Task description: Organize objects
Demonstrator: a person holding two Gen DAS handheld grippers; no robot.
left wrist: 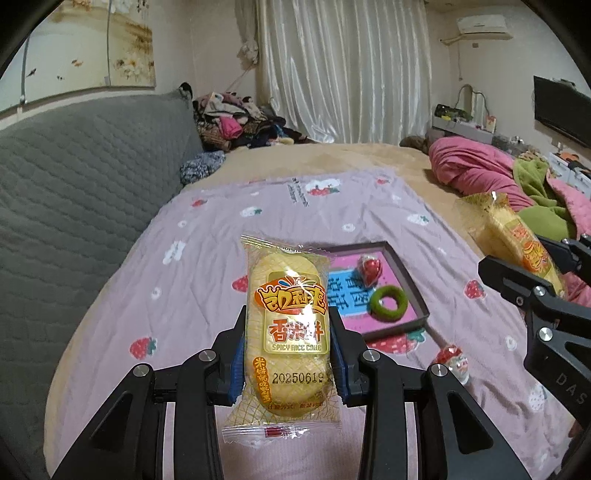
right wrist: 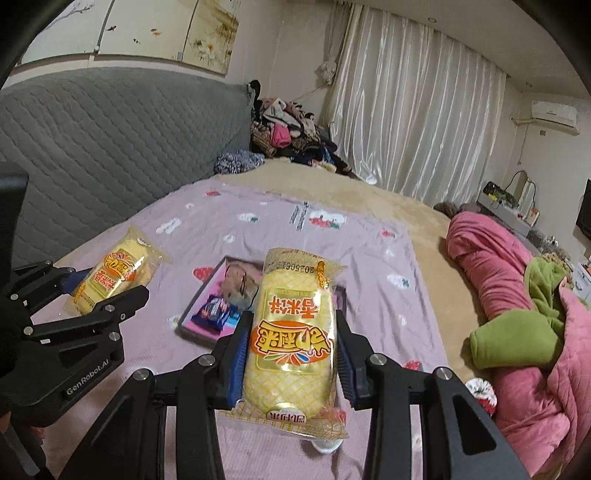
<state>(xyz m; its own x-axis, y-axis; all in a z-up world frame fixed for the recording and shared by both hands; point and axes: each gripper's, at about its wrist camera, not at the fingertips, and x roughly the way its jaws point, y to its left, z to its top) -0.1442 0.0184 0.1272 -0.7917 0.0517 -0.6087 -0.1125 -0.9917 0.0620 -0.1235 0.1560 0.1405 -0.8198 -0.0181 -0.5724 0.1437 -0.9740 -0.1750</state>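
Two rice cake packets point(left wrist: 288, 325) point(right wrist: 291, 339), frame center, each clamped across its middle by left gripper point(left wrist: 288, 354) and right gripper point(right wrist: 291, 358); likely light, brittle, slippery film.

A lived-in home bedroom: a bed point(left wrist: 362, 162) fills the middle of both views, spread with a strawberry-print sheet point(left wrist: 207, 266) against a grey quilted headboard point(left wrist: 81, 177) at left. White curtains point(left wrist: 343, 66) hang at top centre, a clothes pile point(left wrist: 236, 118) beside them. An air conditioner point(left wrist: 482, 26) sits upper right, above a pink quilt point(left wrist: 476, 170)
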